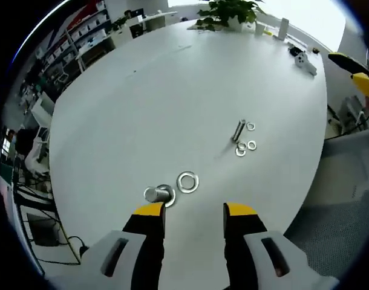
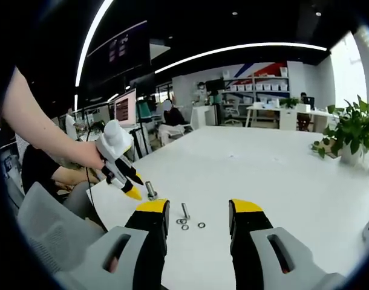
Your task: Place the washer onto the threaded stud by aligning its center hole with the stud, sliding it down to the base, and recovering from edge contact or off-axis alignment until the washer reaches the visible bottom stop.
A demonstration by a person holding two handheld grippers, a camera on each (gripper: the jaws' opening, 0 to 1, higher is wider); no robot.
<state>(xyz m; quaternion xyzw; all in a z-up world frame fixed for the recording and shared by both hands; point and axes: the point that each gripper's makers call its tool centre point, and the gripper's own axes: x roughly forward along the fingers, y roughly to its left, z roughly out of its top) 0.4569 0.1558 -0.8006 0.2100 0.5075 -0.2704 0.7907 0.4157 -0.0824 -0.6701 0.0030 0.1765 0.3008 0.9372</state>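
Hovering with parted, empty jaws, both grippers are held above the white table (image 1: 142, 96).

Nearest the left gripper (image 1: 195, 209), a washer (image 1: 187, 182) is seen flat just beside the threaded stud (image 1: 158, 194); farther off, a bolt (image 1: 239, 130) and small washers (image 1: 251, 145) lie. No legible writing is seen. The right gripper (image 2: 198, 206) is spread wide.

White oval worktop (image 1: 172, 90) occupying the centre of the left gripper view. At its far end, top centre of the frame, a leafy potted plant (image 1: 228, 13); the same plant (image 2: 349, 130) stands at the right edge of the right gripper view. A white handheld device (image 1: 303, 60) lies at the upper right, near the worktop's edge. Storage shelves (image 1: 81, 30) fill the upper left. In the right gripper view, a lit monitor (image 2: 125, 107) appears left of centre, ceiling light strips (image 2: 245, 47) curve across the top, and further desks (image 2: 281, 112) line the back wall.
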